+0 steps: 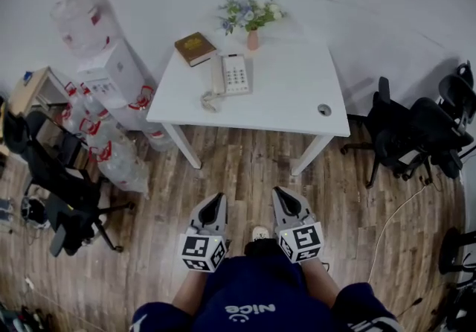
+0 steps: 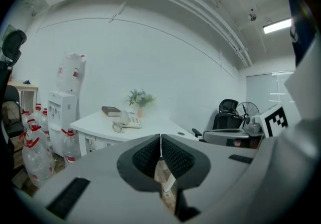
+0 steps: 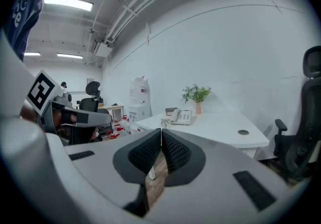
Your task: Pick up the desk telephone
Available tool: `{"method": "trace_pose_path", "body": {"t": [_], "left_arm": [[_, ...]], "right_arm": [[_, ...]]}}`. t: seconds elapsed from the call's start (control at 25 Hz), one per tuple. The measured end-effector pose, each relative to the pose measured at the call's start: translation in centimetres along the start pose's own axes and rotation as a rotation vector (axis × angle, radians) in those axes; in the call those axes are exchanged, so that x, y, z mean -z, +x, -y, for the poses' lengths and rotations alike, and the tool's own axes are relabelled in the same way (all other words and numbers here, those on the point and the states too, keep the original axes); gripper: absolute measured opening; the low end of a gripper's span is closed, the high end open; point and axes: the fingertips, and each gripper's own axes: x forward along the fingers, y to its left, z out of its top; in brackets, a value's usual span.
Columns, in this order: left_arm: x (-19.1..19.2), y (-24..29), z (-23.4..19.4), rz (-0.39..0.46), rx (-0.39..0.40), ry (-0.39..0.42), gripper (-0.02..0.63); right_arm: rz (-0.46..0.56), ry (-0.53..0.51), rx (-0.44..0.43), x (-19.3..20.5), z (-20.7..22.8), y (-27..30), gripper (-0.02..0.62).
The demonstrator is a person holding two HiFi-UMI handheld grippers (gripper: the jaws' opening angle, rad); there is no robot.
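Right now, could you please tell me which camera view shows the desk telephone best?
The head view: looking down, it shows the whole top of the desk telephone clearly. The left gripper view and the right gripper view show it only small, distant and side-on.

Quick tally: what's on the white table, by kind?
Desk telephone: 1
Book: 1
Vase of flowers: 1
Total on the white table: 3
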Motion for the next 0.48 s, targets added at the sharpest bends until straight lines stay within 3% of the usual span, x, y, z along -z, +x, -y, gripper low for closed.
{"method": "trace_pose_path", "body": {"t": [0.48], "left_arm": [[0.2, 7.9, 1.6, -0.036, -0.051, -0.06, 0.02]], "right_arm": [[-0.019, -0.023, -0.11, -0.9, 6.6, 5.3, 0.023]]}}
